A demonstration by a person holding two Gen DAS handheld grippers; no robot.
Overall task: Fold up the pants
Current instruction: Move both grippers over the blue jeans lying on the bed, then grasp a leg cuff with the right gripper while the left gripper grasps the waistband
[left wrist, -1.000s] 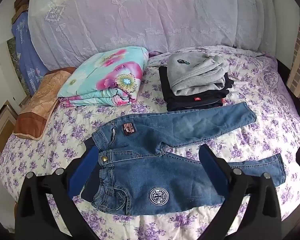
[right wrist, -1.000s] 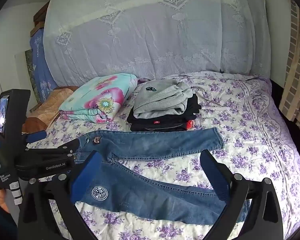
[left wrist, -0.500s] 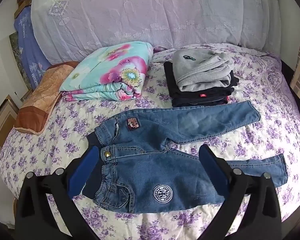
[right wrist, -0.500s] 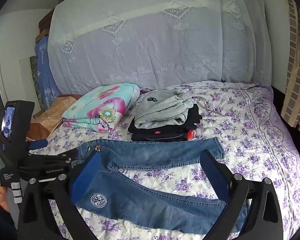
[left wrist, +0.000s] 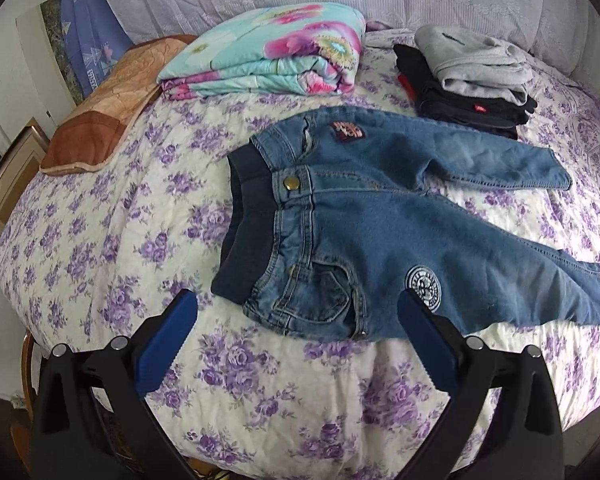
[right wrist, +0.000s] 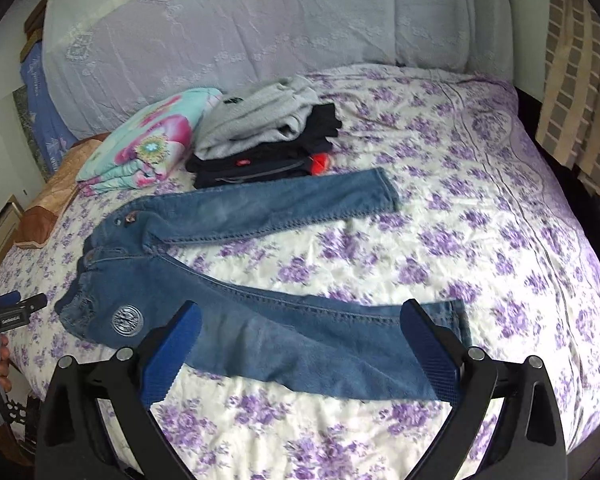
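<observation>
jeans (left wrist: 380, 232) flat, legs splayed, ready to fold | your left gripper (left wrist: 296, 320) wide open, empty, by waistband | right gripper (right wrist: 300, 336) wide open, empty, over near leg

A bed (right wrist: 480, 208) is covered by a cream spread printed with purple flowers — its head is draped in pale lace cloth (right wrist: 260, 20). A white wall (left wrist: 32, 64) is seen at left, a checked curtain (right wrist: 580, 92) at right.

Unfolded jeans (left wrist: 380, 232) beyond spread fingers (left wrist: 168, 344)
</observation>
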